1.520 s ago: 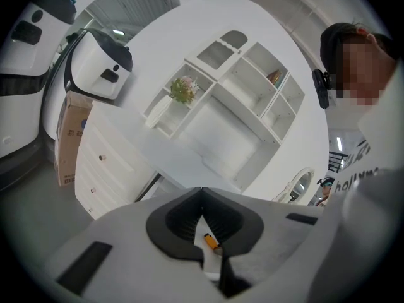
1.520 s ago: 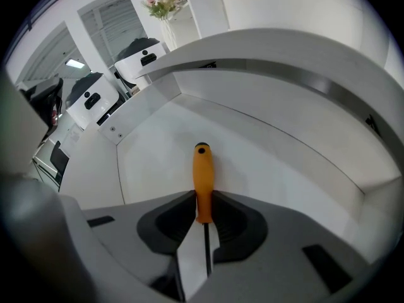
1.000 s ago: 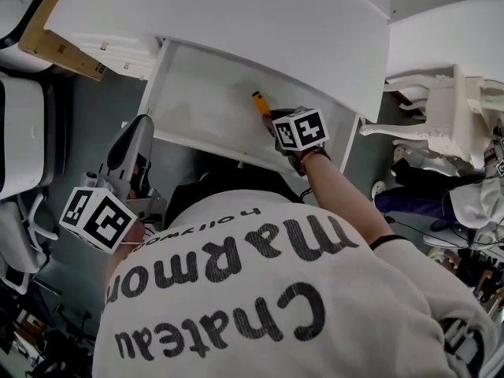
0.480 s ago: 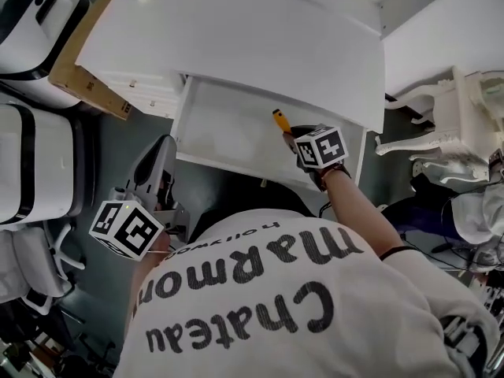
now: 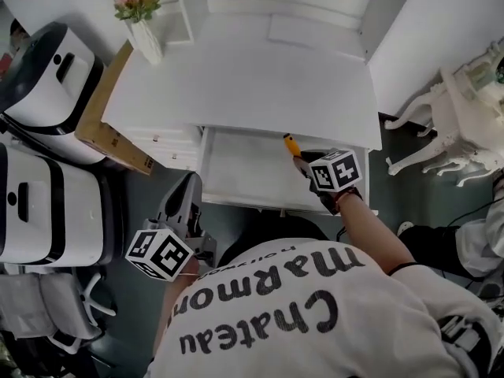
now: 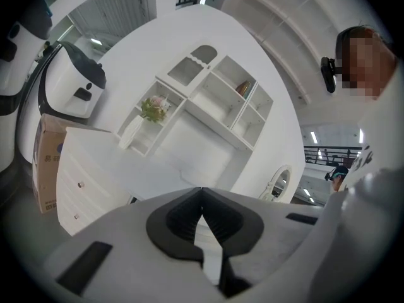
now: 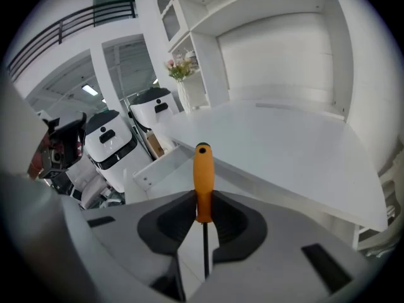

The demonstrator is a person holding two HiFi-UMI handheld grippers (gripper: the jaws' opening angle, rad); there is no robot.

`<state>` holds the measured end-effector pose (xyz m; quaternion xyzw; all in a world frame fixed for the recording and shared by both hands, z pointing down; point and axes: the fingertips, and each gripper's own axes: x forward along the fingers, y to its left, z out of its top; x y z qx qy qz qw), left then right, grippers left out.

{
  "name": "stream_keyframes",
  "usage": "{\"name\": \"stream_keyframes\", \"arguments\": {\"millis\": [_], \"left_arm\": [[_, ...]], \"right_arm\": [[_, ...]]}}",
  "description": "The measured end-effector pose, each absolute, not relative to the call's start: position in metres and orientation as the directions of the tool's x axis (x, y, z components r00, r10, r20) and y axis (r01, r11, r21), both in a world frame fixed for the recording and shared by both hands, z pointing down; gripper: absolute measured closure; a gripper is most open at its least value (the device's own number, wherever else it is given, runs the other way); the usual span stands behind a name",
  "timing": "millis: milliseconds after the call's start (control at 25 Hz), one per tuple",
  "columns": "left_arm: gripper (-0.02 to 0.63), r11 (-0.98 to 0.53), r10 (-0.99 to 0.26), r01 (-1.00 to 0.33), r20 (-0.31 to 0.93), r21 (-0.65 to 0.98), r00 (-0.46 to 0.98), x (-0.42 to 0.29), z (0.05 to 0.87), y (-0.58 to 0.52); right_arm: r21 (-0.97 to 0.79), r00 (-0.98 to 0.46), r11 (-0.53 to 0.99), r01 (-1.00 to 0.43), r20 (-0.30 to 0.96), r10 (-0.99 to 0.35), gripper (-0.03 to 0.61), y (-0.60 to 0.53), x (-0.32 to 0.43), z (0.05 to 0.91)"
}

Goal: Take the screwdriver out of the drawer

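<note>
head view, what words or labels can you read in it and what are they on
"Chateau": large black print on the person's white shirt, upside down here.
"Marmon": next line on it, the word's end lost at the shirt's edge.
Small line by the collar: too small to read.
Print on the cardboard box: too small to read.
On the marker cubes: square patterns only, no letters.

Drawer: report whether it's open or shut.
Open: the drawer stands pulled out below the desk top, its white floor exposed; the right gripper grips the screwdriver over it.
</note>
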<state>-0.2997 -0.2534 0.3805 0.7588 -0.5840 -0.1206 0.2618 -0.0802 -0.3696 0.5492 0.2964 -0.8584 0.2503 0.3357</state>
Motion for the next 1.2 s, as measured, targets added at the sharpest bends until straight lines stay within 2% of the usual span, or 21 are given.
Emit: {"name": "stream_keyframes", "arguments": {"millis": [160,720,1200], "left_arm": [[0.591,-0.196,-0.951,-0.821,0.099,0.535,0.292,-0.294,0.372,-0.251],[0.591,-0.305,-0.938,-0.842,0.014,0.445,0.347,-0.255,0.322,-0.250],[0.591,-0.337,-0.935,-0.850,-0.040,0.406,0.352,-0.232,0.298,-0.231]], "right_arm": [[-0.226,-0.623,0.701,-0.677,0.682,-0.382,0.491,-0.366,-0.076,0.520],[-0.270,-0.737,0.700,-0.661,0.404,-0.541,0.491,-0.361,-0.072,0.402],[-0.290,-0.774,0.720,-0.631,0.172,-0.609,0.489,-0.334,-0.052,0.318]]}}
